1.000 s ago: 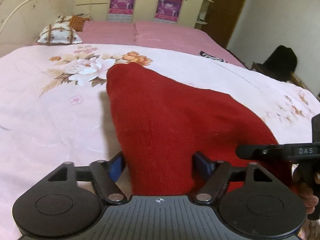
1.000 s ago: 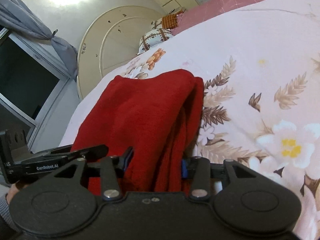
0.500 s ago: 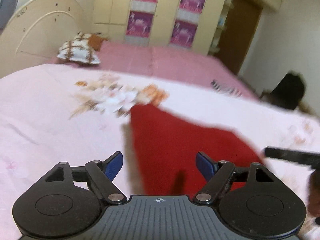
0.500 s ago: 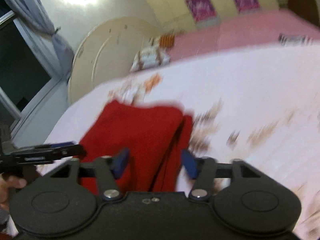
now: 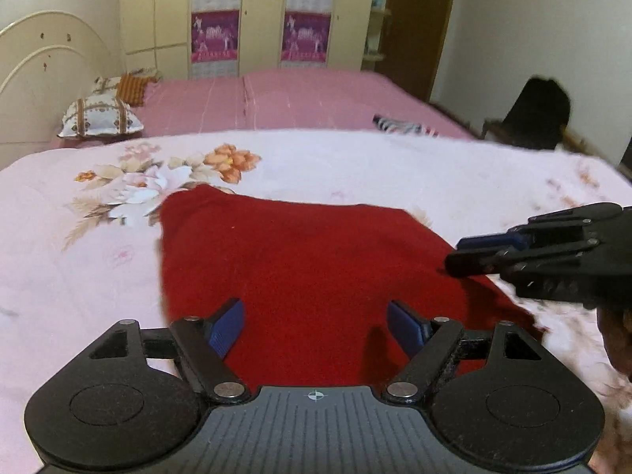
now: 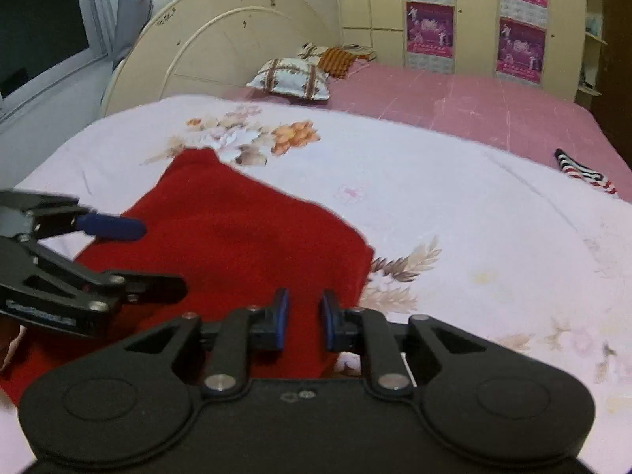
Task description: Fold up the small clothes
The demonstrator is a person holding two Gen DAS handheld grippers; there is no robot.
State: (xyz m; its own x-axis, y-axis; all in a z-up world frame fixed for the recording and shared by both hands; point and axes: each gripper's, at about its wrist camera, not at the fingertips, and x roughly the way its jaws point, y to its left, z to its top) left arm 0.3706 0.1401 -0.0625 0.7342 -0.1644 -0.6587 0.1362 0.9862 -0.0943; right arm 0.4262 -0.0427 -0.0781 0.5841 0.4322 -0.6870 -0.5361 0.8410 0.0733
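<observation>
Red knit garment [image 5: 316, 260] lies flat across the middle of the left wrist view, on the floral bedspread [image 5: 79, 296], folded into a rough slab with both grippers lifted clear of it. Nearest, at the bottom of frame, the left gripper [image 5: 315, 322] stands wide, nothing between its blue pads, so the cloth lies where the fold left it. At the right edge the right gripper [image 5: 458, 256] hovers over the garment's corner; its jaws have just been closing to a narrow gap with, as far as the blur lets me judge, no cloth pinched. Further back, upper left, a patterned pillow [image 5: 100, 118] rests on the pink sheet [image 5: 316, 98]. Looks like 1 fold done, hands regrouping for the next.
</observation>
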